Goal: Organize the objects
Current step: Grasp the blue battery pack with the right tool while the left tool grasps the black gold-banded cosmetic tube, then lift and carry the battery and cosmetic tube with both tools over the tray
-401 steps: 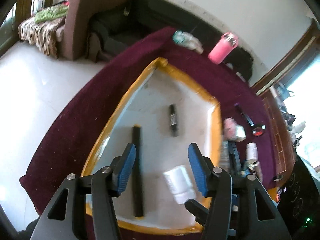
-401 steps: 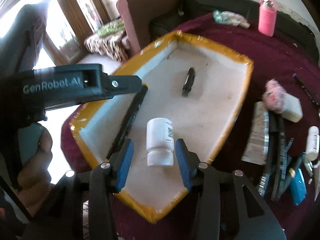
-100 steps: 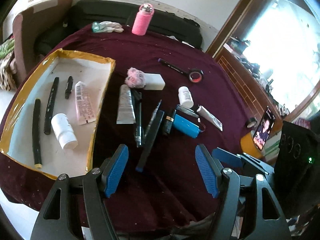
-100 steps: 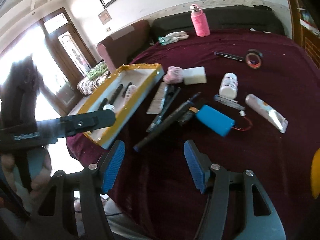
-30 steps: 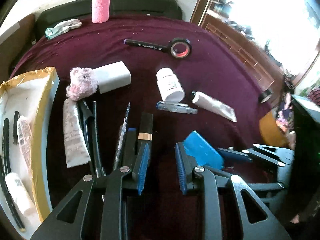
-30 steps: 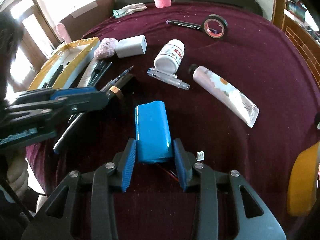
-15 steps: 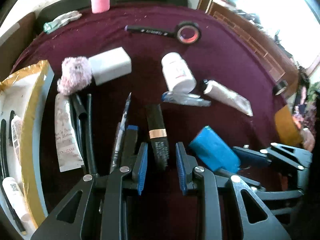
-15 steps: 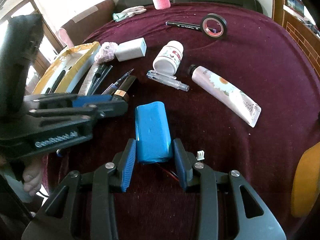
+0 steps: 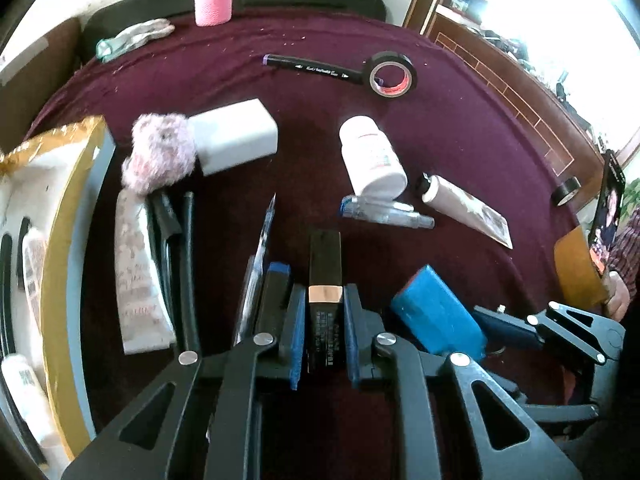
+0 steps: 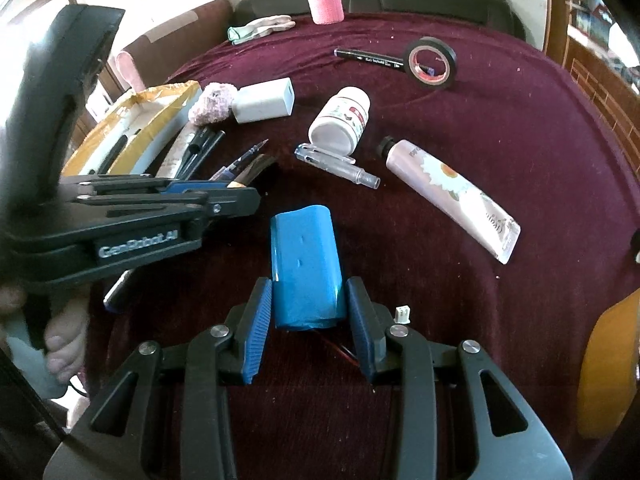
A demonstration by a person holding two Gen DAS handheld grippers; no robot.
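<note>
Your left gripper (image 9: 323, 332) is closing on the black tube with the gold band (image 9: 325, 280), low in the middle of the left view. The tube sits right between the blue pads, which look to be touching its sides. It still lies on the dark red cloth (image 9: 460, 120).

Your right gripper (image 10: 309, 320) has the blue pack (image 10: 306, 264) between its pads, low in the middle of the right view. The pads sit tight against its sides, pinching it. The pack looks to be resting on the cloth too.

The job looks only partly done. The yellow-edged box (image 9: 60, 240) at the left edge of the left view already holds some things: a white bottle, a tube and thin black sticks.

Lots still waits on the cloth. You can see the pill bottle (image 9: 372, 158), the clear pen (image 9: 386, 212), the flower tube (image 9: 466, 210), the white block (image 9: 236, 136), the pink fluffy thing (image 9: 160, 154), the tape roll (image 9: 392, 75) and the black marker (image 9: 312, 67). More pens lie just beside the box.
</note>
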